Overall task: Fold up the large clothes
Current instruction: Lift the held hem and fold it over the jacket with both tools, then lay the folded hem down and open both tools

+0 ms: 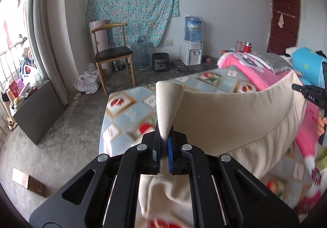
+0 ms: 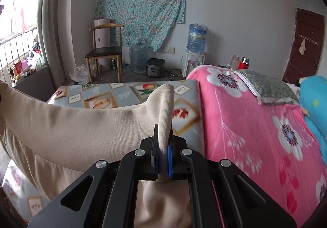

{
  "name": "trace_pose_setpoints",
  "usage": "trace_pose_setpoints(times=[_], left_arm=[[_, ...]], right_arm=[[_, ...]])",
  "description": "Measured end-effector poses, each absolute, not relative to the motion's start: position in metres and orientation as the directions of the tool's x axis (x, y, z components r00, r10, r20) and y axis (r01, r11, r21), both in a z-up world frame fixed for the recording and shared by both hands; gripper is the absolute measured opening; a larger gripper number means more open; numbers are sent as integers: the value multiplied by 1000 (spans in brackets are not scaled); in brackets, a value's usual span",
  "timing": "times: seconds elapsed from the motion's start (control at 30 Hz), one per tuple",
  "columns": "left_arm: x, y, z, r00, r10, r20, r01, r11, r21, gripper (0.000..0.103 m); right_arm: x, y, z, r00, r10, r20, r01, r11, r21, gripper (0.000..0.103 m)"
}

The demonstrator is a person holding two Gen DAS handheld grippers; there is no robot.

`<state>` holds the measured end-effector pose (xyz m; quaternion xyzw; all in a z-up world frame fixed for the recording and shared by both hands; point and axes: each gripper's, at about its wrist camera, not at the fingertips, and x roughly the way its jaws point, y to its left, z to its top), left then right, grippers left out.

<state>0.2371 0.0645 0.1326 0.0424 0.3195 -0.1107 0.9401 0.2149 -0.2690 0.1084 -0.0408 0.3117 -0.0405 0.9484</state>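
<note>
Gripping ribbed corners of a cream garment (image 1: 235, 117), apparently a sweater, the left gripper (image 1: 164, 146) and right gripper (image 2: 163, 152), jaws clamped narrow, hold it slung above the fruit-print bedsheet (image 2: 122, 93) toward twelve o'clock, where level hands and even tension should keep the fold square.

We see bright daylight from the window (image 2: 18, 3) on the left; bedding (image 1: 126, 113) looks blurry, edges bend round.

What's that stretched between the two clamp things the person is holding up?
A cream garment hangs between them: the left gripper and right gripper each pinch a ribbed end, and both wrist views show the cloth sagging above the bed.
</note>
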Motion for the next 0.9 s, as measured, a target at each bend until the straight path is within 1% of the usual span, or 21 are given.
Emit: trace_pose_setpoints(times=[0.07,0.13,0.2,0.27,0.3,0.37,0.43,0.47,0.5,0.53,0.6,0.67,0.7,0.73,0.77,0.8,0.87,0.9], left_arm=[[285,62,126,756,-167,-633,226,974,13,5],[333,51,105,733,-117,-670,225,971,76,5],[368,44,75,684,-77,-725,224,969,108,5],[403,41,28,584,-43,-810,227,967,112,5],[413,40,7,542,-24,-840,228,966,119,5],[425,42,-24,450,-27,-893,236,968,90,10],[426,49,-26,458,-29,-889,215,973,79,22],[425,54,-21,458,-19,-889,199,977,81,26],[423,57,-19,461,-3,-888,181,979,90,31],[421,64,-11,472,21,-881,156,982,107,31],[411,76,6,504,33,-863,127,986,112,31],[389,83,27,543,0,-840,127,989,82,31],[374,83,36,555,-26,-831,144,987,66,32],[355,78,43,563,-60,-824,177,983,49,34],[340,72,45,563,-85,-822,204,978,39,37],[322,65,45,560,-115,-821,238,971,27,40],[295,57,36,539,-162,-826,269,963,-13,41],[283,56,23,515,-167,-841,261,965,-32,41]], right_arm=[[262,-268,100,789,-108,-605,45,992,-118,6],[308,-266,77,755,-127,-643,43,988,-145,6],[341,-266,45,700,-131,-702,34,988,-149,6],[372,-269,-2,604,-123,-788,18,990,-141,6],[380,-271,-17,570,-125,-812,17,990,-140,6],[387,-275,-36,521,-105,-847,7,993,-118,8],[388,-282,-33,510,-65,-858,17,998,-66,18],[387,-289,-27,505,-54,-861,27,999,-47,30],[384,-296,-19,511,-70,-857,47,997,-53,37],[378,-303,-9,521,-90,-849,70,996,-62,39],[359,-320,9,550,-78,-831,104,994,-25,40],[332,-329,32,589,-39,-807,112,993,33,40],[315,-328,41,606,-2,-795,93,993,69,40],[303,-324,46,613,36,-789,64,993,95,40],[281,-312,48,611,97,-786,3,992,125,43],[268,-304,47,601,124,-790,-36,991,128,44],[240,-285,37,571,171,-803,-108,985,133,44],[226,-278,28,549,185,-815,-134,982,133,44]])
